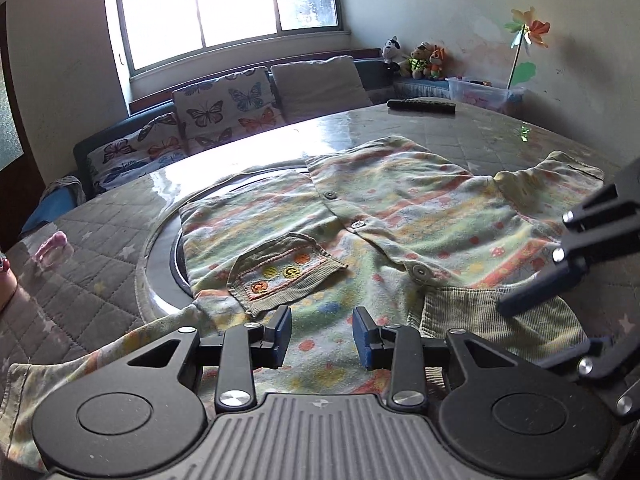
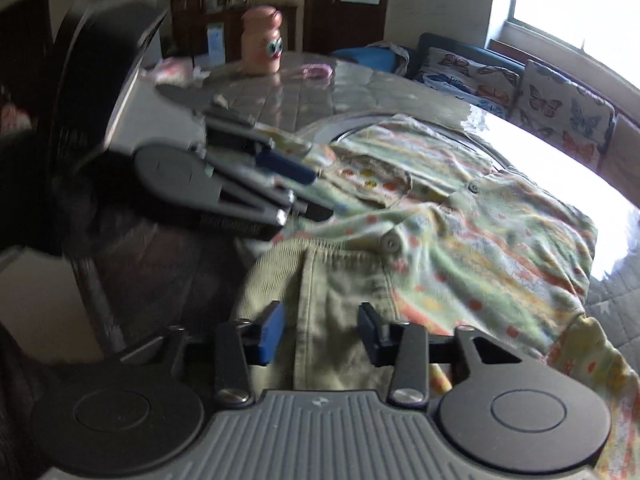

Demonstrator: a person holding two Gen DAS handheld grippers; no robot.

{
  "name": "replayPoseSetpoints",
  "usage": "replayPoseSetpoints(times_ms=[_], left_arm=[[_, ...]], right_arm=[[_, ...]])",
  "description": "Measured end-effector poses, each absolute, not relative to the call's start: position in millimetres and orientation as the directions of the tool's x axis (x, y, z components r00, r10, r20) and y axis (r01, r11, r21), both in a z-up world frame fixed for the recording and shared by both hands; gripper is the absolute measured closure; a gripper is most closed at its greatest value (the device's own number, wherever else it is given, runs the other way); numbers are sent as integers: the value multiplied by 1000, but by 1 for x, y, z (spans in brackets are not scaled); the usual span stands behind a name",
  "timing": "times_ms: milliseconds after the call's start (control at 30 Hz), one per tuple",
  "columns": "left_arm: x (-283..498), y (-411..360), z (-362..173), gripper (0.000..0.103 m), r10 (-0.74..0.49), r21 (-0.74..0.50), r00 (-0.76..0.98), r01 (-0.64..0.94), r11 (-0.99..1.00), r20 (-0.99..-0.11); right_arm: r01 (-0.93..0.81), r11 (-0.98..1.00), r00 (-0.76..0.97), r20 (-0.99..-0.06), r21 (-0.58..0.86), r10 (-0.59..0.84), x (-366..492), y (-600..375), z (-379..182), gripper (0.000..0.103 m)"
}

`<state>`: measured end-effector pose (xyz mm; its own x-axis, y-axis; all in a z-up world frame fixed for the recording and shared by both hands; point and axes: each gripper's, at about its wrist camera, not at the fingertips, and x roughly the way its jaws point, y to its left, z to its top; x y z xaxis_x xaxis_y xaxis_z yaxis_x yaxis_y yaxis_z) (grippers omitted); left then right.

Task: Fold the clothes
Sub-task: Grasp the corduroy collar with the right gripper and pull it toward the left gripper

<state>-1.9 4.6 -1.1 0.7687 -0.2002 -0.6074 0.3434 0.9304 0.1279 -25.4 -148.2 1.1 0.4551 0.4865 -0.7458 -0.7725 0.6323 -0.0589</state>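
A small pastel striped and dotted button shirt (image 1: 380, 216) lies spread on a round quilted table (image 1: 100, 280), buttons up, with a corduroy pocket (image 1: 280, 276) and corduroy collar (image 1: 500, 320). My left gripper (image 1: 322, 336) is open just above the shirt's near edge, holding nothing. My right gripper (image 2: 322, 332) is open over the corduroy collar (image 2: 340, 312), jaws on either side of a fold. The right gripper also shows in the left wrist view (image 1: 560, 272), and the left gripper in the right wrist view (image 2: 296, 188), blurred.
A black remote (image 1: 421, 105) lies at the table's far edge. A pink jar with eyes (image 2: 262, 42) and a pink item (image 2: 316, 70) stand on the table. A sofa with butterfly cushions (image 1: 224, 108) runs under the window. A plastic box (image 1: 484, 94) stands by the wall.
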Motion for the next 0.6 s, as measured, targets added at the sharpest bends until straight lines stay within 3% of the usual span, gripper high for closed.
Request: replayPoseSetpoints(times_ms=[133,267,600], left_arm=[[-3,5,-1,67,-209,118,767,347,931,-606],[-5,3,0,67,-213,119,768,351,929,-604],[-3,-4,-2,67,-240,105,754,378,920,-611]], right_arm=[[-763,643,461,-751,-63,473,-29,-150,0,71],[-740,671,471,-739,-35,481,-27,-156,4,97],[-645,756,518,-661,115,543,-16,-194,32,99]])
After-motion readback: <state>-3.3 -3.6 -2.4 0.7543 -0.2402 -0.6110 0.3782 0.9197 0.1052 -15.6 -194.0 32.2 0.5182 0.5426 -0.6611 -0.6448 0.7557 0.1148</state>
